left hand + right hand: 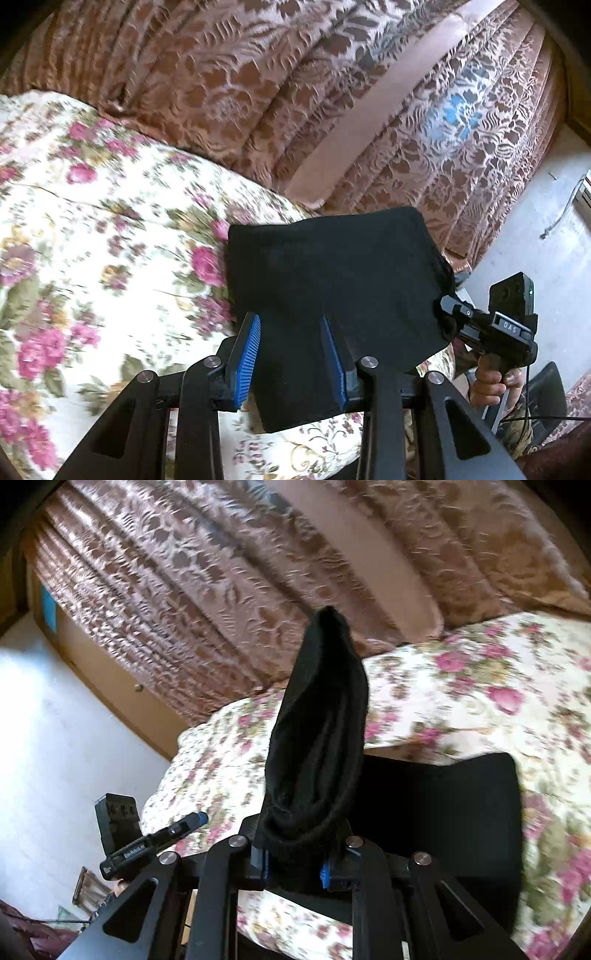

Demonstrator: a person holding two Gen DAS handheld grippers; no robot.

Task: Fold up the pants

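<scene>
Pants [332,280] folded small, held over the bed [92,221]. Right gripper [295,867] clenched on a bunched edge; left gripper [291,354] fingers straddle the cloth, not pinching. Lower level, both edges aligned, then release.

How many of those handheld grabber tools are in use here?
2. The left gripper has its blue fingers around the black pants on the floral bedspread; the right gripper pinches a bunched fold.

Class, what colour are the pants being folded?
Plain black pants, clearest in the left wrist view against the floral bedspread.
</scene>
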